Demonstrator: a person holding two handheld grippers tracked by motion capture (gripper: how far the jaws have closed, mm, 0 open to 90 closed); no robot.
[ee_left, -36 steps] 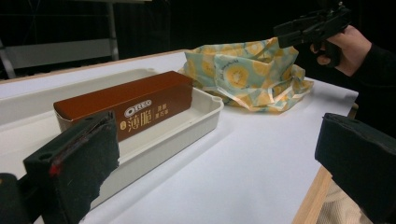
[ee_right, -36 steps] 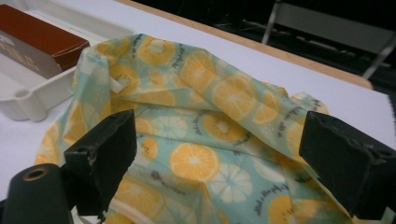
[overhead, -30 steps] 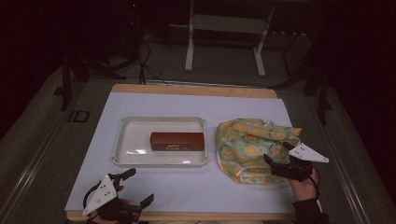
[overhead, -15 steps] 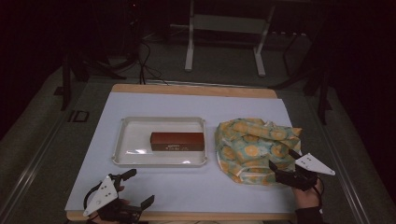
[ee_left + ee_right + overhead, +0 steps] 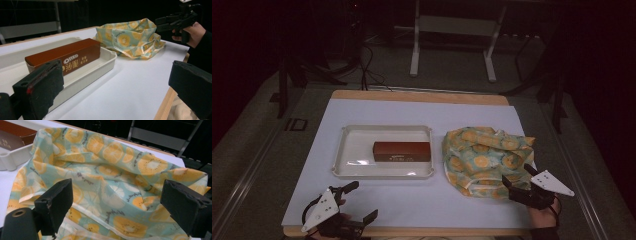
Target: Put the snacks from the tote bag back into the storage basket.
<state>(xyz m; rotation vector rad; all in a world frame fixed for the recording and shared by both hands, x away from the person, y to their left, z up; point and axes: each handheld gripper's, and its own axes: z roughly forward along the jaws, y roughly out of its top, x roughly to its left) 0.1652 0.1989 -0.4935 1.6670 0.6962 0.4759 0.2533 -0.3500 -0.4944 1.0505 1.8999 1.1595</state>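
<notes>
Fruit-print cloth bag [image 5: 486, 160]: just beyond right tongs [image 5: 518, 186], spread apart; left tongs [image 5: 357, 204], also apart, farther away.

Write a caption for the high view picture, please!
Open left gripper and open right gripper wait near a fruit-print bag and boxed tray.

brown box [image 5: 65, 57] side reads "OREO", Chinese chars beside it
</notes>
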